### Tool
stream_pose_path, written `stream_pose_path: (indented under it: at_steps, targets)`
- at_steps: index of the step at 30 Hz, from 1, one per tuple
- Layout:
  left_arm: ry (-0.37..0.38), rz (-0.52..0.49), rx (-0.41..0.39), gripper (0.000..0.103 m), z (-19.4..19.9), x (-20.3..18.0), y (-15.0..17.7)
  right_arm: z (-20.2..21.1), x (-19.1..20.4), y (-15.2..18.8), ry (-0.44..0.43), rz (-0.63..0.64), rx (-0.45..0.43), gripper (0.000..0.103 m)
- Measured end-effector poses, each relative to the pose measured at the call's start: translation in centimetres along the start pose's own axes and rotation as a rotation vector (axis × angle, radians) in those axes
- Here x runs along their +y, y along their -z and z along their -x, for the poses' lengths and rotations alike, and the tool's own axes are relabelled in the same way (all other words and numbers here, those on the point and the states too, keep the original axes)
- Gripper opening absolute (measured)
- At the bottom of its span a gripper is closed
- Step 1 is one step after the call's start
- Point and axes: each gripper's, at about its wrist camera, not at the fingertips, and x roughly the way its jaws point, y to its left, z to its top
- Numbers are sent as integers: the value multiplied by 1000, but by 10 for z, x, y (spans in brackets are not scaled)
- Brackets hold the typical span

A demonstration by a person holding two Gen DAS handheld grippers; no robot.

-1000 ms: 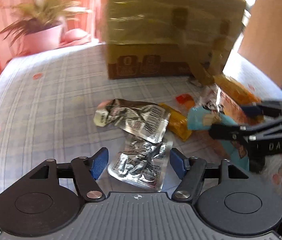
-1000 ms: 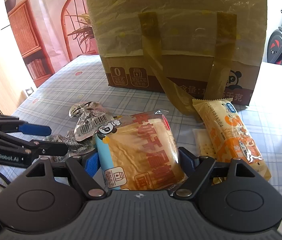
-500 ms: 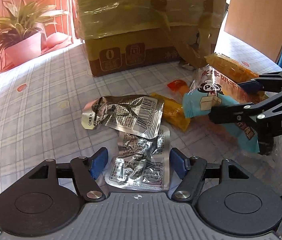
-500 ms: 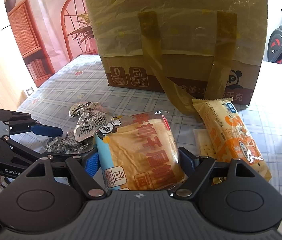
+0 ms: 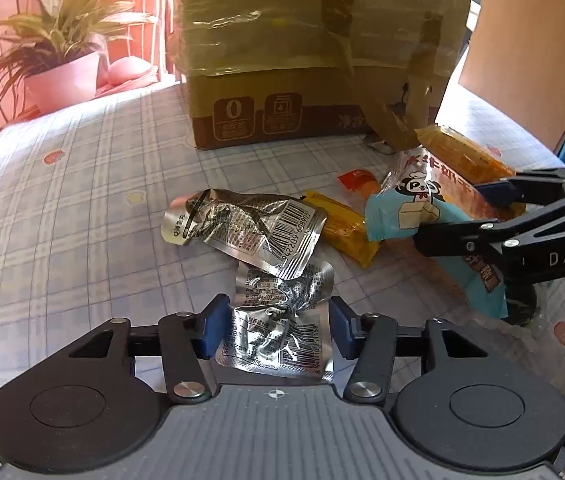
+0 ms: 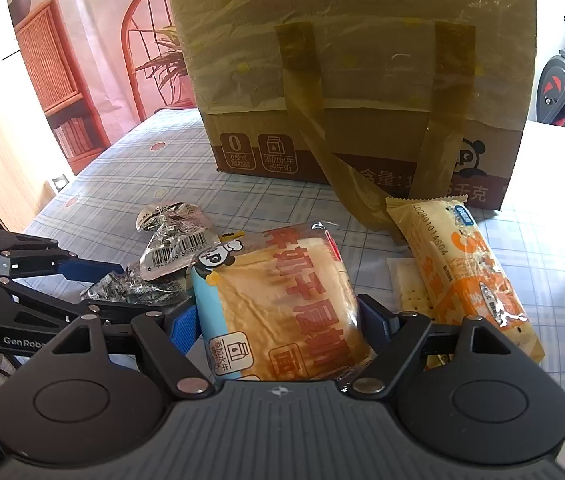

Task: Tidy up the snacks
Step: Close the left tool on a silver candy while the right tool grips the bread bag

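The left gripper [image 5: 278, 326] has closed in from wide until its pads touch a crumpled silver foil packet [image 5: 282, 328] on the checked tablecloth [image 5: 82, 200], so a lift looks imminent. To its right, the right gripper [image 6: 278, 320] still clamps the panda bread pack [image 6: 282, 304], ready for sorting.

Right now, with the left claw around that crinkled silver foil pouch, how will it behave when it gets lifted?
The silver foil pouch is creased and wrinkled, so it will probably flop and sag beyond the left claw. It looks flat and thin, so likely light. Its glossy film may slide on the blue pads, and the second foil pouch overlapping its far end could get dragged along.
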Motion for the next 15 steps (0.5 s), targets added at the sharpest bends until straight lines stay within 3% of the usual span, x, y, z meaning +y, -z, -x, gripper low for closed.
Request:
stream_pose_path:
  at_steps: [15]
  targets:
    - [58,34,-70,55,31,-2,-7,7,0,0,-15,-14,-21,80]
